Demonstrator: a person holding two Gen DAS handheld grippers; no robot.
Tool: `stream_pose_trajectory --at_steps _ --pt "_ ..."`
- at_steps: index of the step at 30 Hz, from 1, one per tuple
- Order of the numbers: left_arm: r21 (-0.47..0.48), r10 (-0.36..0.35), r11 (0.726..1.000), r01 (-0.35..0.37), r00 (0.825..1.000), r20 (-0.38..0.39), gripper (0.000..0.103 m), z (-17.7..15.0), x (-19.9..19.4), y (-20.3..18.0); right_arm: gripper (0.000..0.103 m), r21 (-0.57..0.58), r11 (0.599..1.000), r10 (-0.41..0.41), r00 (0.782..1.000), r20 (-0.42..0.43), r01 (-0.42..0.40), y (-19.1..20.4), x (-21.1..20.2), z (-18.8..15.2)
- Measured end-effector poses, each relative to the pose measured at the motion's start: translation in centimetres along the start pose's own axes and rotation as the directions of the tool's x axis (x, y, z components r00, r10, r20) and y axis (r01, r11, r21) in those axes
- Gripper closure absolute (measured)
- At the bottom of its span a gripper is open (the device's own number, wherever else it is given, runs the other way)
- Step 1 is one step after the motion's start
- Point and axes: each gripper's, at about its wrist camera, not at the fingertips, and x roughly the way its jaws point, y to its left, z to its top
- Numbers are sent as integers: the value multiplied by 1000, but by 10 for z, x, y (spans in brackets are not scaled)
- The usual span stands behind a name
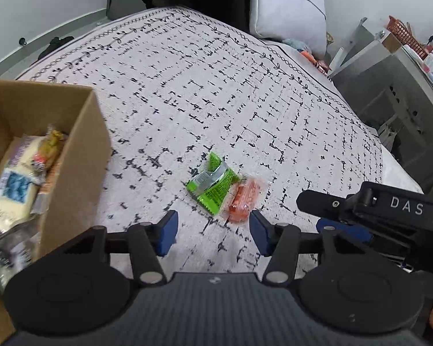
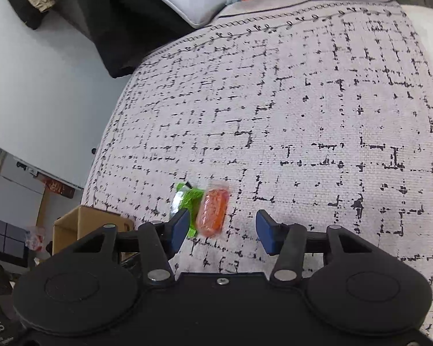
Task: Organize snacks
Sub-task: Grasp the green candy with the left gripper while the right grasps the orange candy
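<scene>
- Left gripper [image 1: 213, 232]: jaws wide, nothing between them, hovering over the patterned bed cover [image 1: 216, 86].
- Right gripper [image 2: 220, 230]: jaws wide too, empty, also above the cover; its black body shows at the right edge of the left wrist view.
- Green snack packet [image 1: 212, 184] lies flat on the cover, just ahead of the left gripper.
- Orange snack packet [image 1: 242, 200] sits right beside the green one, edges touching or overlapping; in the right wrist view it lies just ahead of the left blue pad [image 2: 179, 227].
- Cardboard box [image 1: 72, 155] stands open on the left, well apart from both packets, already holding several wrapped snacks [image 1: 17, 184].
- White pillow [image 1: 288, 8] at the far end of the bed.
</scene>
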Motion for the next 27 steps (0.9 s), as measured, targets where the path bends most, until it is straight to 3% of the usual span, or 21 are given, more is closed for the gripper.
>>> stream_pose_trajectory --at_steps 18,27 --pt "15 26 1000 -25 999 -27 53 25 62 4 57 67 998 12 998 -67 -8 -9 50 17" --pt "26 21 999 -21 1000 0 64 28 70 2 57 72 997 11 998 -68 -6 -6 58 20"
